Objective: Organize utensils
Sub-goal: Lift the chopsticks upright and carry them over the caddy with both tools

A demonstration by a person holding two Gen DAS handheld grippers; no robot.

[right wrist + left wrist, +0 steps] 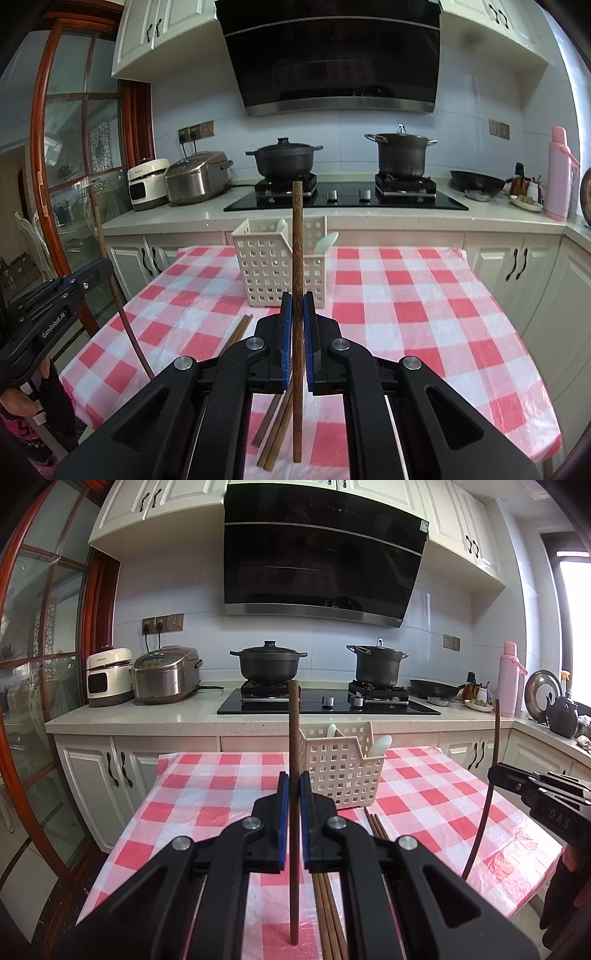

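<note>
Currently the transfer step is in hand: each gripper carries one chopstick upright, clear of the checked tablecloth (406, 314). The left gripper (294, 805) pinches its chopstick (294, 738) between pressed-together pads; the right gripper (296, 328) clamps its own chopstick (297, 240) likewise. The next move calls for carrying both over the white basket (266, 273) – spoons already stand in it – and lowering them in. Loose chopsticks (275, 435) lie on the cloth beneath, probably four or five – the count is unclear
</note>
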